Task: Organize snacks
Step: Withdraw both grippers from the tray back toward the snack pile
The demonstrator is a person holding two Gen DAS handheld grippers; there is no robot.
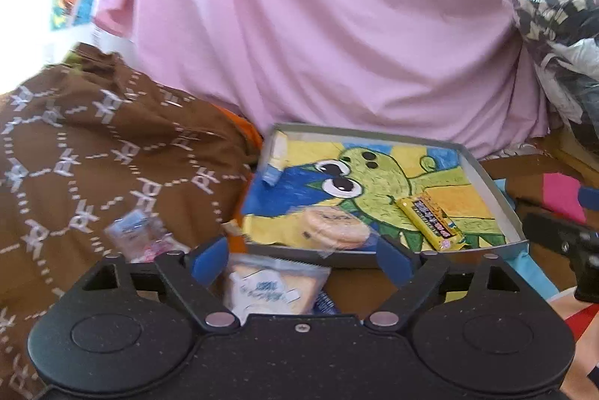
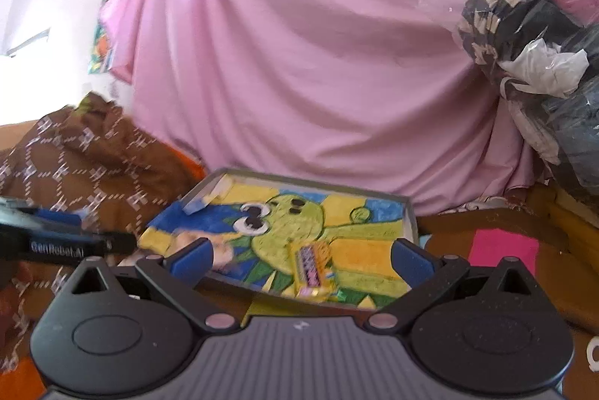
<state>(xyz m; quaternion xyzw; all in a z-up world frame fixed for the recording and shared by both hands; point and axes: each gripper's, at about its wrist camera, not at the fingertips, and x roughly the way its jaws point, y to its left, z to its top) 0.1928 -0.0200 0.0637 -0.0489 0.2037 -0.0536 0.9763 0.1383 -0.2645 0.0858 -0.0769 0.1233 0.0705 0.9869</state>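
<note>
I am holding both tongs low over the bed, facing the tray (image 1: 498,190) with the green cartoon drawing. My left tongs (image 1: 299,261) are spread wide and gripping nothing; a clear packet of crackers (image 1: 273,284) is lying between the blue pads (image 1: 207,259), just short of the tray's near rim. My right tongs (image 2: 299,265) are also gaping wide and empty, hovering over the tray's near edge.

Inside the tray, a yellow candy bar (image 1: 430,218) is lying at about four o'clock, a wrapped round cookie (image 1: 335,226) at six o'clock against the near wall, and a small blue-and-white packet (image 1: 275,156) at ten o'clock along the left wall. Another small packet (image 1: 136,233) is sitting on the brown patterned blanket (image 1: 93,145), at nine o'clock from the tray.

I judge I am midway through gathering: three snacks are in, at least two are out. Next, I should be lowering the left tongs around the cracker packet, pinching it gently so nothing crumbles, then lifting it over the rim.
</note>
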